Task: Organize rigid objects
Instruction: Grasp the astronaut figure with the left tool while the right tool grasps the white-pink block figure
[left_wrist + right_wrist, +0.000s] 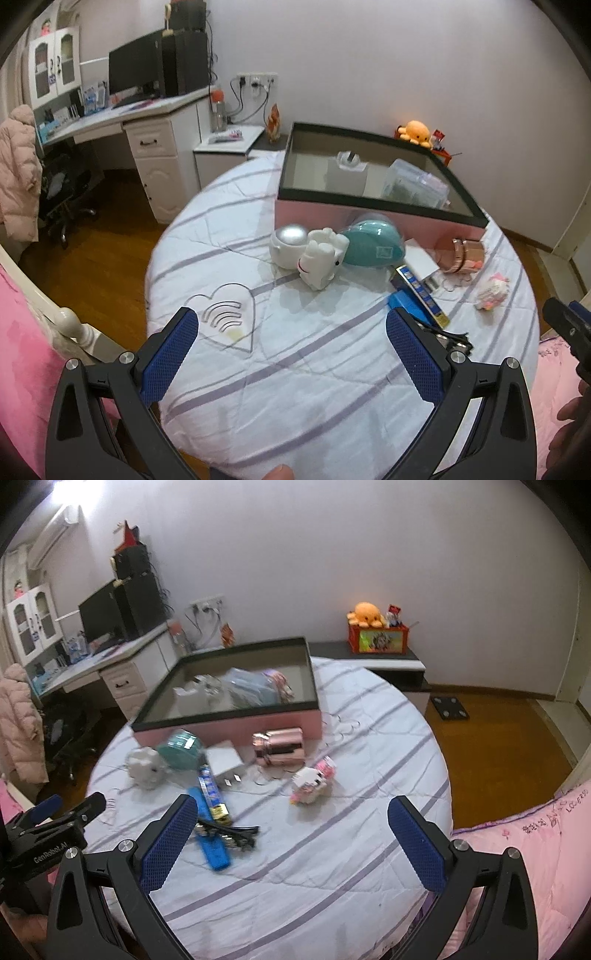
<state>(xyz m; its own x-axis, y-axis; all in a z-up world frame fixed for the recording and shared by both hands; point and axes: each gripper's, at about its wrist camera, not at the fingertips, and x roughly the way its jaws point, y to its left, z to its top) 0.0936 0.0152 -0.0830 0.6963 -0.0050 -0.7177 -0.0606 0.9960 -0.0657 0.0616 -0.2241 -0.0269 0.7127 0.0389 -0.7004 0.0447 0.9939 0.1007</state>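
Note:
A round table under a striped white cloth (295, 387) carries a pink box with a dark rim (369, 216) that holds a white item and clear cases. In front of the box lie a white astronaut figure (314, 258), a teal dome (373, 245), a rose-gold cylinder (279, 746), a white charger (225, 762), a blue flat case (212, 843), black glasses (229, 832) and a pink-white block toy (312, 784). A clear heart-shaped piece (225, 319) lies just ahead of my left gripper (291, 332), which is open and empty. My right gripper (291, 819) is open too, above the near cloth.
A white desk (147, 110) with a monitor and a black chair stand to the left. A low cabinet (369, 661) carries an orange plush and a red box behind the table. Pink bedding (517, 849) borders the near right. Wooden floor surrounds the table.

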